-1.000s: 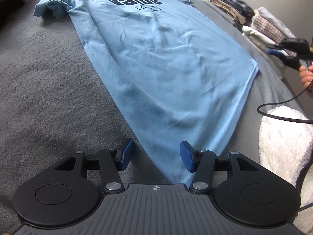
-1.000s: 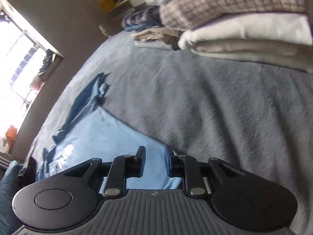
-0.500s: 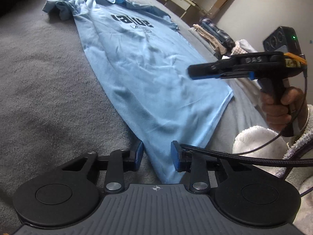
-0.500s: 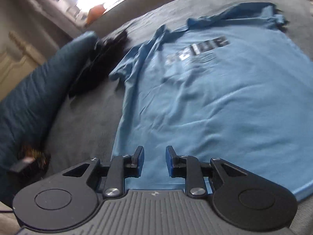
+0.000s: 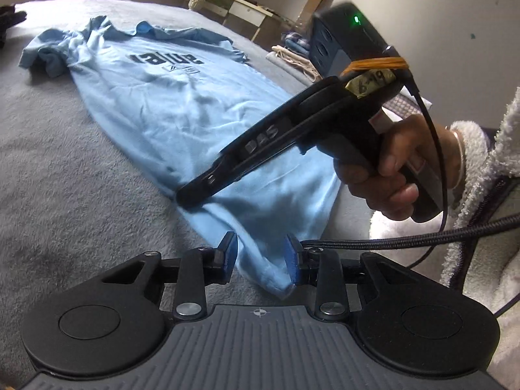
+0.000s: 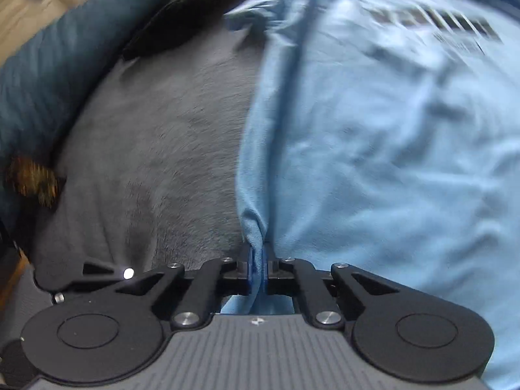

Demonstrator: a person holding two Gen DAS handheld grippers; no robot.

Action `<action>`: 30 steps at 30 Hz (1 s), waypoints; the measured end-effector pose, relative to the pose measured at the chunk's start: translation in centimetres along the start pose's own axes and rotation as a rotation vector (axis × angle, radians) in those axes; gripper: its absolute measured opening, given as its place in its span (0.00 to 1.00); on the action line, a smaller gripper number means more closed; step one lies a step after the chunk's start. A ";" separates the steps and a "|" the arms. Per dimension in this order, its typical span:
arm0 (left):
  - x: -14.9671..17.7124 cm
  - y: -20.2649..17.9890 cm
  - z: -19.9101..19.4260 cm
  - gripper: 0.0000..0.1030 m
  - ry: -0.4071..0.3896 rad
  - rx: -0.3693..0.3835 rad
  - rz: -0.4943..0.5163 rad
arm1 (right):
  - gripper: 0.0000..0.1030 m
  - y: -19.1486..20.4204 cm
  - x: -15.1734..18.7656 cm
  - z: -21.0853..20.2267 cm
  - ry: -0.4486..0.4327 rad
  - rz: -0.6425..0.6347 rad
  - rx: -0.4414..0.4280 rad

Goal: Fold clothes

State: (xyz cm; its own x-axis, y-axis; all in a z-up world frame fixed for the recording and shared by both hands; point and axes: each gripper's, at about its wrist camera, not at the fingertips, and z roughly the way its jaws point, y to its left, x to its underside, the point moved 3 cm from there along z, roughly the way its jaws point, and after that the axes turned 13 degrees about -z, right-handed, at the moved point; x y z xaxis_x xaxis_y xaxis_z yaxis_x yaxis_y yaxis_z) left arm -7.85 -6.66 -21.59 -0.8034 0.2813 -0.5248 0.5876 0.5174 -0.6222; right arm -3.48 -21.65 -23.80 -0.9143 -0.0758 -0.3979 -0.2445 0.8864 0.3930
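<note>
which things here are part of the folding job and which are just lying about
In the job:
- light blue t-shirt, spread on the grey blanket
- right gripper, just closed on the shirt's side edge
- left gripper, jaws apart around the hem corner

Lying about:
- folded clothes stack by the far wall
- dark garment beyond the shirt
- teal cushion

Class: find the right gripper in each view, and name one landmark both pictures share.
Left wrist view: right gripper, centre, its tip on the light blue T-shirt.
Right wrist view: right gripper, bottom centre, jaws just closed, pinching the shirt's edge.
Shared landmark: the shirt's black lettering.
</note>
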 end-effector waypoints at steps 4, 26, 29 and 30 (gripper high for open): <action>0.1 1.7 -1.0 0.31 0.005 0.013 -0.074 | 0.04 -3.5 1.6 -0.3 -0.067 0.242 -0.154; 0.3 2.7 -0.5 0.33 0.073 0.092 -0.260 | 0.15 -5.0 5.7 -6.4 -0.125 0.278 -0.040; 0.3 0.8 0.3 0.33 0.096 0.121 -0.191 | 0.16 -3.8 7.2 -7.1 -0.112 0.234 0.003; 0.3 0.2 0.6 0.33 0.104 0.131 -0.167 | 0.16 -3.3 7.7 -7.3 -0.108 0.219 0.017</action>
State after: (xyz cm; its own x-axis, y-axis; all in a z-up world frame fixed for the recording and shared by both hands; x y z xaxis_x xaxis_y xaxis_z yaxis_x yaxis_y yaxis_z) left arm -7.88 -6.95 -22.22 -0.8924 0.2853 -0.3497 0.4474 0.4567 -0.7690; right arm -12.03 -28.51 -22.13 -0.9049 0.1678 -0.3912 -0.0376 0.8839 0.4662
